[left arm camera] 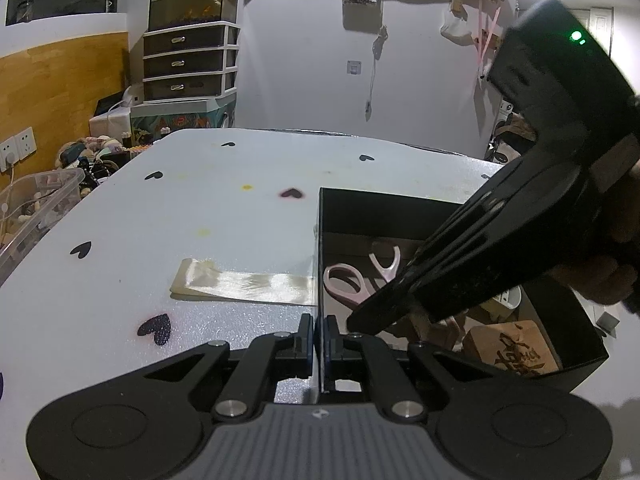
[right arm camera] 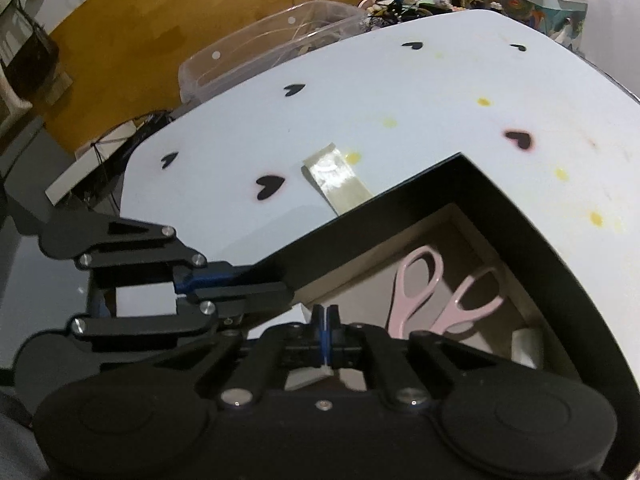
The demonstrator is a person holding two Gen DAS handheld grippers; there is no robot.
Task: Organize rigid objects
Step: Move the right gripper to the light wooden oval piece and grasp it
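Left tongs (left arm camera: 319, 340) pinch near wall of black rectangular open box (left arm camera: 400, 210), steadying it mid-desk (left arm camera: 240, 220). Right tongs (right arm camera: 327, 330) nipped on thin pale item, identity unclear, above pink-handled scissors (right arm camera: 424, 280) in box. Lower fully, release gently.

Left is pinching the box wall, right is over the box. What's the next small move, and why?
Probably open the right gripper a little: it hangs inside the black box above the pink scissors, shut on a thin white piece I cannot identify, while the left gripper steadies the wall.
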